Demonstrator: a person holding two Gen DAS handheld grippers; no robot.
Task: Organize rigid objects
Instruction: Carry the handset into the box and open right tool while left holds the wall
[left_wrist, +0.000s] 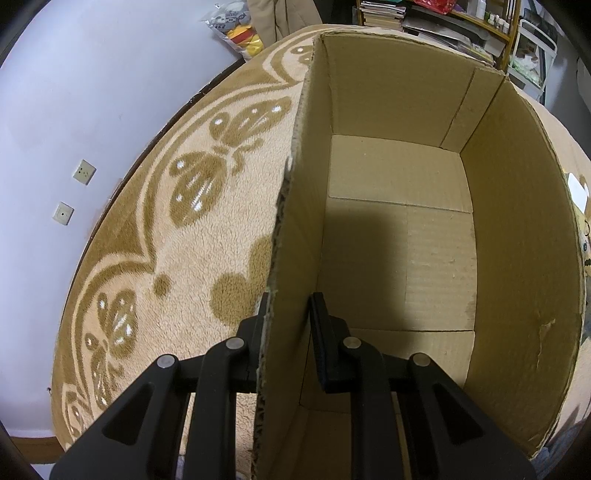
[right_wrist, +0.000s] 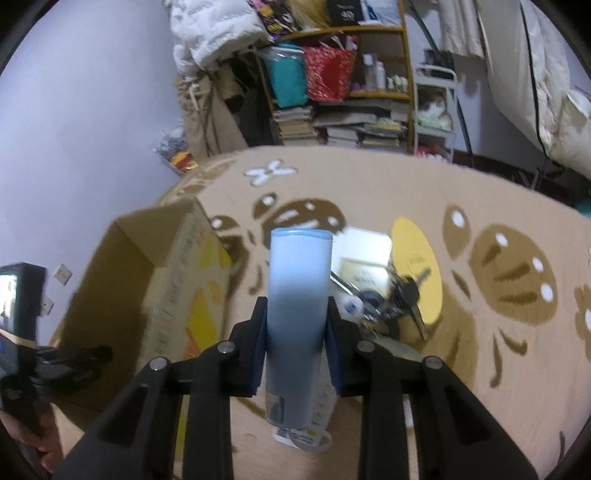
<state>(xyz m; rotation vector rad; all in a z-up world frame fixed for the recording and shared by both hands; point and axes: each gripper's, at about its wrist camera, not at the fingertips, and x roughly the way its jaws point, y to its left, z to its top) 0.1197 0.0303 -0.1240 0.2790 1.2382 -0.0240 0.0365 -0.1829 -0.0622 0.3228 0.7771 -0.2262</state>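
While your left tool (left_wrist: 288, 314) pinched the near wall of the open cardboard box (left_wrist: 517, 229), one finger stood outside the wall and one inside, both pressed on the cardboard. The box sat on a tan blanket with brown butterfly patterns (left_wrist: 192, 192), and no object showed on its floor in the left wrist view.

Your right tool (right_wrist: 295, 321) was clamped on a pale blue tube (right_wrist: 297, 314), its pads squeezing the tube's sides around the middle. The tube pointed away from the camera, its flat end farthest off and its cap end, with a printed label, below the fingers. In the right wrist view the same box (right_wrist: 147, 295) lay to the left of the tube.

Behind the tube on the blanket (right_wrist: 369, 184) lay a white box (right_wrist: 364, 245), a yellow round card (right_wrist: 417, 266), and a bunch of keys (right_wrist: 391, 299), close together. Blur hid the finer detail there.
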